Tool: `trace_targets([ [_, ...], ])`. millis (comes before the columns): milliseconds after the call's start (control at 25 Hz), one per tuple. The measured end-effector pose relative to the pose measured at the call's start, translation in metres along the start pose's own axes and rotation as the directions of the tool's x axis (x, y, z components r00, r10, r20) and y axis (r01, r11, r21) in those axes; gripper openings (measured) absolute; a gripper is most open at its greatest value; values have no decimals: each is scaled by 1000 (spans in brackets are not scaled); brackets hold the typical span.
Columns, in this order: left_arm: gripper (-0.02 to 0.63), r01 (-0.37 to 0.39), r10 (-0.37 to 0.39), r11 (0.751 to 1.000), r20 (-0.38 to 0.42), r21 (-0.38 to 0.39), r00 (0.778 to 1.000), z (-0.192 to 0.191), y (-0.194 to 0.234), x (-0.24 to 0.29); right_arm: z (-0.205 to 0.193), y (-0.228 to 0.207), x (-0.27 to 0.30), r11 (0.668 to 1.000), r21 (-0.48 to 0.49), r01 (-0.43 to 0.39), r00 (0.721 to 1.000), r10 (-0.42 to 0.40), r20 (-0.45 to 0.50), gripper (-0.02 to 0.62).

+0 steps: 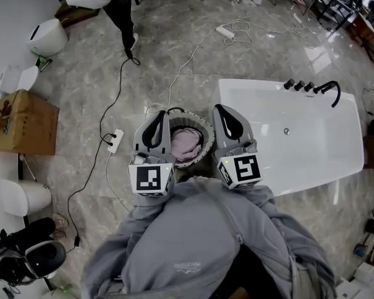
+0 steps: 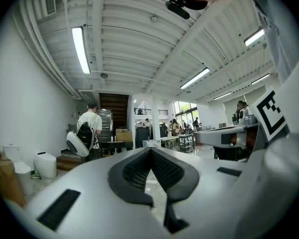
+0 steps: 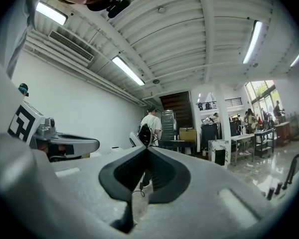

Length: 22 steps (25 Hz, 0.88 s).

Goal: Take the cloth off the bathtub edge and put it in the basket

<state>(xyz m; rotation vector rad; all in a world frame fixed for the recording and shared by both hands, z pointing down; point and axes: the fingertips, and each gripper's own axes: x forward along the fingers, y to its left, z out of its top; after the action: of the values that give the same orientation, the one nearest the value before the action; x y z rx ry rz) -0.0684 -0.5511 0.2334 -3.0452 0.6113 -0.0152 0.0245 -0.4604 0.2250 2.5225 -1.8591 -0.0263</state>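
A pink cloth [image 1: 186, 145] lies bunched inside the round basket [image 1: 206, 131], which stands on the floor just left of the white bathtub [image 1: 262, 87]. No cloth shows on the tub's edge. Both grippers are held level above the basket, side by side. My left gripper [image 1: 159, 114] hangs over the basket's left rim and my right gripper [image 1: 219, 109] over its right rim. In the left gripper view the left gripper [image 2: 150, 149] has its jaws together with nothing between them. The right gripper view shows the right gripper [image 3: 147, 148] the same way, shut and empty.
A black faucet [image 1: 329, 91] sits at the tub's far corner. A power strip [image 1: 115, 140] and cables trail over the marble floor left of the basket. A cardboard box [image 1: 25, 122] and toilets [image 1: 48, 37] stand at the left. A person [image 1: 121, 11] stands farther back.
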Motion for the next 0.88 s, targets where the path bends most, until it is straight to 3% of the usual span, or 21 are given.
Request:
trace_targets([
  [880, 5, 0, 0, 1000, -40, 8, 999, -11, -2, 0, -3, 5, 4, 999, -17, -39, 999, 39, -3, 5],
])
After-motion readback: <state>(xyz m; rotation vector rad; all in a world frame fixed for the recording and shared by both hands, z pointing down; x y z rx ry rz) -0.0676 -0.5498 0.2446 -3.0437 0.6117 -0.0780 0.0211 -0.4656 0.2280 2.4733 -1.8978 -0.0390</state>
